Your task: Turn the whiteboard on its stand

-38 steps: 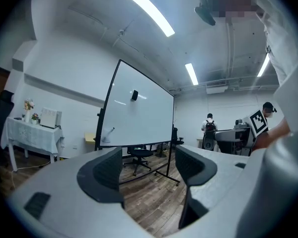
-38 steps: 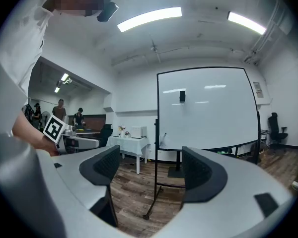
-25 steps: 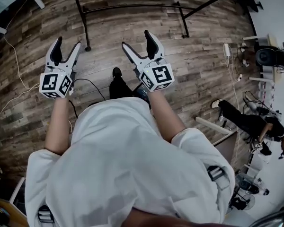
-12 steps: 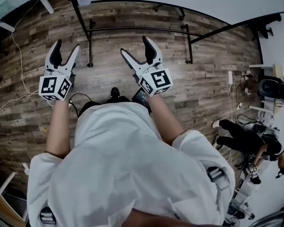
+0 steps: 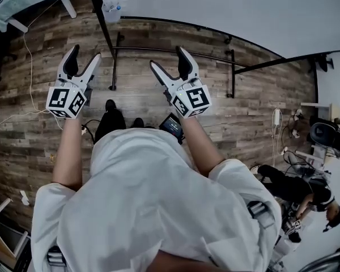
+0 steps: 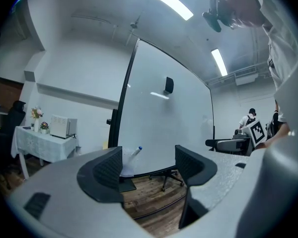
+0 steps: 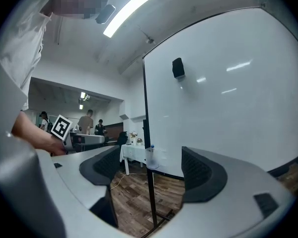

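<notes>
White rectangular whiteboard [image 5: 215, 4] stands on its black metal stand [image 5: 136, 49], at the far side.
Left gripper [image 5: 84, 55] and right gripper [image 5: 168, 60] hover above the wood-plank floor [image 5: 34, 129], jaws apart and empty, near the board but not touching it.

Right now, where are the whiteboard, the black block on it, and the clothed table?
Whiteboard [image 7: 228, 113], right gripper view, middle of its white face.
Black block [image 7: 178, 67], right gripper view, its centre.
Table [image 6: 42, 145], left gripper view, front of its cloth.
</notes>
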